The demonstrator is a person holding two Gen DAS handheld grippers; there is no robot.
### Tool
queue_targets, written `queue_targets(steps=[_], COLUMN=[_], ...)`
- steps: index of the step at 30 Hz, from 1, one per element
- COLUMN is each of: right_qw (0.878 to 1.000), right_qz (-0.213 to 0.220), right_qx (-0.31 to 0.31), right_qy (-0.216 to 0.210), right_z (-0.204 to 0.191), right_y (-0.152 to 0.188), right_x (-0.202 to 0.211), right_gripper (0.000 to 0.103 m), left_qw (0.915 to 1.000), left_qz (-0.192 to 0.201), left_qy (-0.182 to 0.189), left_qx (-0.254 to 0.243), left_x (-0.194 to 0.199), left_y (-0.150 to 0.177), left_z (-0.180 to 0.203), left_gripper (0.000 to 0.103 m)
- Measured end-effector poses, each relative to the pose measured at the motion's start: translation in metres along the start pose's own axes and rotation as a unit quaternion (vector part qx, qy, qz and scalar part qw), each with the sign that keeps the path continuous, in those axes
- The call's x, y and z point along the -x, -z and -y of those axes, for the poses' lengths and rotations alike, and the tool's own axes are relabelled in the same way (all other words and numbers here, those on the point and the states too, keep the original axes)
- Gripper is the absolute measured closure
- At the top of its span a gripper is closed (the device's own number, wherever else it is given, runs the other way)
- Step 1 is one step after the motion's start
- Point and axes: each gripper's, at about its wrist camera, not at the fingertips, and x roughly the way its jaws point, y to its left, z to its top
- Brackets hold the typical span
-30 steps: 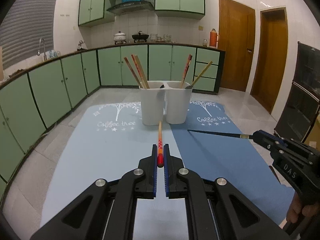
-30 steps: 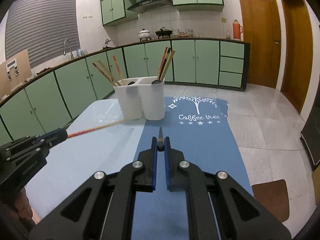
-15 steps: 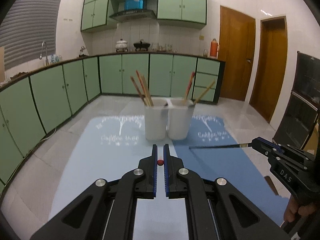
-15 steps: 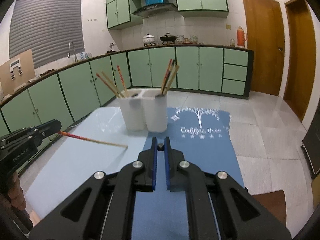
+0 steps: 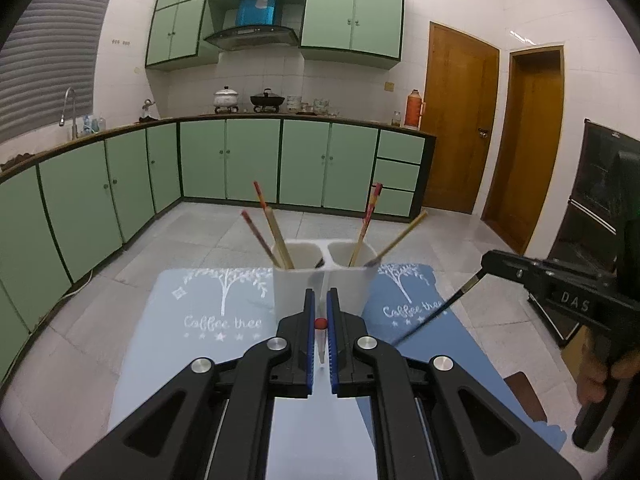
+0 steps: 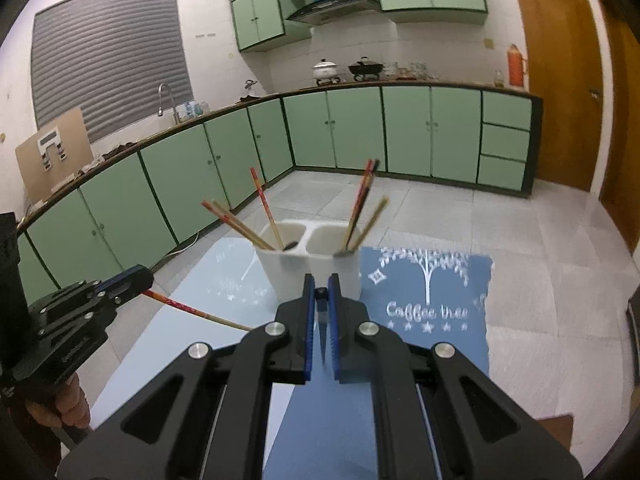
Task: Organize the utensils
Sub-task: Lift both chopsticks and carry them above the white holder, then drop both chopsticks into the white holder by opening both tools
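White twin-cup holder (image 5: pixel 320 276) just ahead of the fingers. Chopstick (image 6: pixel 192 309) in left gripper (image 5: pixel 321 300): red patterned top w/ tan lower part. Right gripper (image 6: pixel 321 286) chopstick (image 5: pixel 436 314): black. Grippers black w/ blue pads (image 5: pixel 308 344). Mats under fingers: pale blue (image 5: pixel 200 320) left, darker blue (image 6: pixel 432 312) right, both w/ white tree print & lettering. Cabinets (image 5: pixel 248 160) beyond: green.

Home kitchen: green cabinets (image 5: pixel 252 158), range hood (image 5: pixel 251 35).
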Motion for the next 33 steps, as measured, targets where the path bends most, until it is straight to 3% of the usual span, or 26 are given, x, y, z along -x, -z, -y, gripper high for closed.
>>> queue_targets(steps=[10,17,22,27,33], right_qw=[0.999,0.997,0.995,0.994,0.997], right_qz=[0.006,0.051,0.089,0.101,0.073], right_qx=[0.029,0.029,0.023,0.018,0.001], right_qy=[-0.028,-0.047,-0.045,-0.033,-0.024], right_z=[0.001,0.005,0.012,0.022,0.036], right_y=[-0.047,-0.098,-0.135,-0.159,-0.157], right_x=[0.003,0.017,0.015,-0.008,-0.055], right_gripper=[0.097,0.097,0.097,0.097,0.097], left_qw=[0.9994,0.9967,0.9939,0.9944,0.9972], left_qz=[0.025,0.075,0.101,0.095,0.063], left_qy=[0.003,0.007,-0.002,-0.008,-0.004], left_qx=[-0.024,-0.03,-0.043,-0.047,-0.04], left_x=[0.009,0.03,0.024,0.0,-0.039], left_y=[-0.028,-0.071,-0.1,-0.115,-0.116], left_z=[0.007,0.004,0.003,0.001,-0.007], left_gripper=[0.097,0.097,0.097,0.097,0.097])
